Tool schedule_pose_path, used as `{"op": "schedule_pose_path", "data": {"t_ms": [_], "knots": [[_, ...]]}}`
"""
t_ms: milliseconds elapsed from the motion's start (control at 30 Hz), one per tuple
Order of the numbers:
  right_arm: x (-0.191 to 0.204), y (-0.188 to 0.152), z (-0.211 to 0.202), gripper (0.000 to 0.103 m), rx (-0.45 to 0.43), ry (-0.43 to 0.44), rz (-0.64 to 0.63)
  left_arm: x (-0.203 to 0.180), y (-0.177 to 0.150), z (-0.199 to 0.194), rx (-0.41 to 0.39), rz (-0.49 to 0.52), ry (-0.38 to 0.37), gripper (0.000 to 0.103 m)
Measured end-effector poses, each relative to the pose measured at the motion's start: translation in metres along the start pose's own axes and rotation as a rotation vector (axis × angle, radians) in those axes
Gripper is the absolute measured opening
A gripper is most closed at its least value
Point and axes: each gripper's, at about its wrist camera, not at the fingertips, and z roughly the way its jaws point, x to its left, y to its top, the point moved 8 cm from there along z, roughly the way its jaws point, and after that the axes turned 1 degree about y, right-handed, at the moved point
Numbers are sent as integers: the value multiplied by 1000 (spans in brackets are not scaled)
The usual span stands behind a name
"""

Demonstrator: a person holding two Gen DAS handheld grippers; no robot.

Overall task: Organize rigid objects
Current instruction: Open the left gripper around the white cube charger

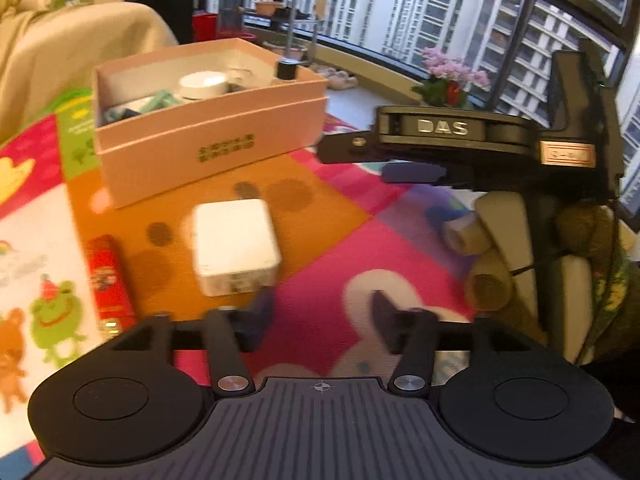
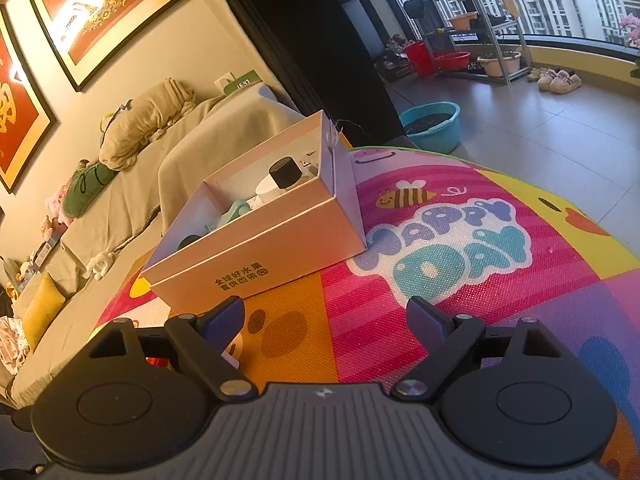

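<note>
Two loose items lie on bright play mat (image 1: pixel 320 208) before pink box (image 1: pixel 208 148): white charger block (image 1: pixel 234 246) and red lighter (image 1: pixel 109 280) (well left of it). We see left gripper (image 1: pixel 320 308) just beside block, fingers spread, nothing between. Right gripper (image 2: pixel 328 316) hovers near box, jaws wide, empty. Box holds white jar (image 1: pixel 202 86) and black-capped bottle (image 2: pixel 286 174).
</note>
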Motion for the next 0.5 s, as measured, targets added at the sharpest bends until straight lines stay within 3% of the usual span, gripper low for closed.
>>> {"op": "schedule_pose_path", "data": {"t_ms": [67,200,333,400,500], "knots": [[0,0,0,88,0,0,0,-7,-1,2,-1,18,-7,83],[0,0,0,88,-1,1,1,-8,4,-9,-73,8,13,77],[1,0,0,88,-1,2,4,12,21,-33,-226,40,218,76],[0,0,0,88,-1,2,3,27,23,-29,-212,0,275,76],[1,0,0,88,0,2,3,29,24,-14,-180,-39,228,76]]}}
